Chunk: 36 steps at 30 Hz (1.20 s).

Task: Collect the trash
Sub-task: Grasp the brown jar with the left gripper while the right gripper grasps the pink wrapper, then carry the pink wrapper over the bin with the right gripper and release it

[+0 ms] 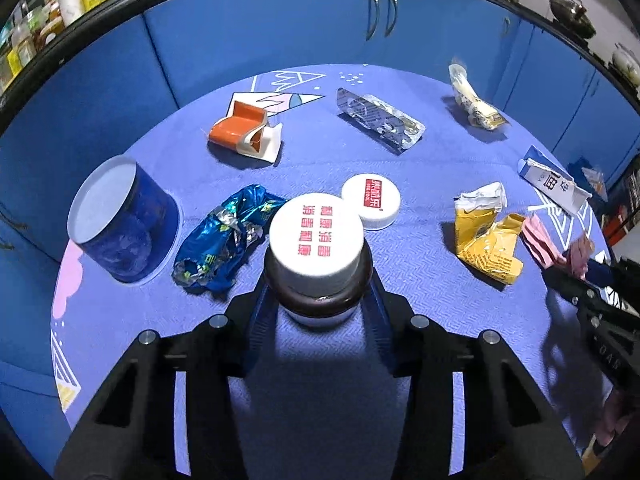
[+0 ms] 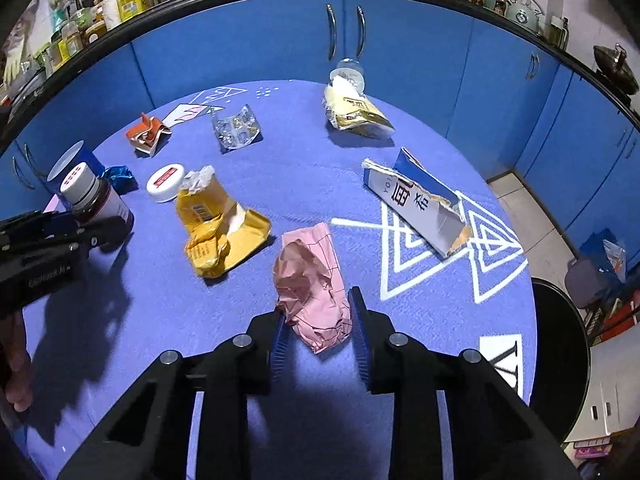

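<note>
My left gripper (image 1: 318, 292) is shut on a brown bottle with a white cap (image 1: 316, 240), also in the right wrist view (image 2: 96, 196). My right gripper (image 2: 318, 320) has its blue pads on either side of a crumpled pink wrapper (image 2: 312, 280) lying on the blue tablecloth, the pads touching or nearly touching it. Other trash lies around: a yellow packet (image 2: 220, 232), a torn white-and-blue carton (image 2: 420, 200), a white cap (image 1: 371, 201), a blue foil wrapper (image 1: 224, 240), a blister pack (image 1: 380, 120), an orange box (image 1: 244, 130).
A round blue tin (image 1: 124, 220) stands at the table's left. A cream snack bag (image 2: 356, 114) lies at the far edge. A black bin (image 2: 560, 352) stands on the floor right of the table. Blue cabinets (image 2: 280, 40) run behind.
</note>
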Tool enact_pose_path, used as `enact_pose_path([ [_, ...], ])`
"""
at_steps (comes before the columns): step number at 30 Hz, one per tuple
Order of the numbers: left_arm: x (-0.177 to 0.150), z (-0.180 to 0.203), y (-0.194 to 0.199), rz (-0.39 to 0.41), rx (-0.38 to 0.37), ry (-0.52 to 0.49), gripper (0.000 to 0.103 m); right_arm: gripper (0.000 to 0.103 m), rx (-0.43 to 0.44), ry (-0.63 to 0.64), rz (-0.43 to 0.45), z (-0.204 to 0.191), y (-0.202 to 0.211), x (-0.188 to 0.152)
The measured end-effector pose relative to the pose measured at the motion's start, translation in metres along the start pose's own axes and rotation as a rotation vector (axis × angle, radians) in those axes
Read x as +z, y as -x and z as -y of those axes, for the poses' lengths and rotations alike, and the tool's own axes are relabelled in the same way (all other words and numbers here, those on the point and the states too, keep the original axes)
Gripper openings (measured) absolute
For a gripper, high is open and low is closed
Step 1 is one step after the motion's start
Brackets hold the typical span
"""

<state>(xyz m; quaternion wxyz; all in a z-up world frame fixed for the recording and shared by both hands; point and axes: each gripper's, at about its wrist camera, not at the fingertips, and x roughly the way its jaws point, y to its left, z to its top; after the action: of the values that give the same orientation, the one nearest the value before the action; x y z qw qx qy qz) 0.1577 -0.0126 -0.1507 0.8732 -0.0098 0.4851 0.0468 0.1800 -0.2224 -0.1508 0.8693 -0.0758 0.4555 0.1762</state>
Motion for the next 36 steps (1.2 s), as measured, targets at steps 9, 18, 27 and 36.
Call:
enact_pose_path([
  [9, -0.003, 0.009, 0.025, 0.035, -0.006, -0.014, 0.046, 0.028, -0.006, -0.004, 0.029, 0.002, 0.023, -0.006],
  [18, -0.004, 0.031, 0.059, 0.085, -0.013, -0.054, 0.046, 0.028, -0.01, -0.013, 0.077, 0.009, 0.054, -0.012],
  [27, -0.005, 0.063, 0.077, 0.111, -0.037, -0.104, 0.046, 0.028, -0.026, -0.04, 0.121, 0.027, 0.079, -0.02],
  [36, -0.002, 0.105, 0.084, 0.123, -0.061, -0.169, 0.046, 0.028, -0.056, -0.093, 0.145, 0.058, 0.094, -0.027],
])
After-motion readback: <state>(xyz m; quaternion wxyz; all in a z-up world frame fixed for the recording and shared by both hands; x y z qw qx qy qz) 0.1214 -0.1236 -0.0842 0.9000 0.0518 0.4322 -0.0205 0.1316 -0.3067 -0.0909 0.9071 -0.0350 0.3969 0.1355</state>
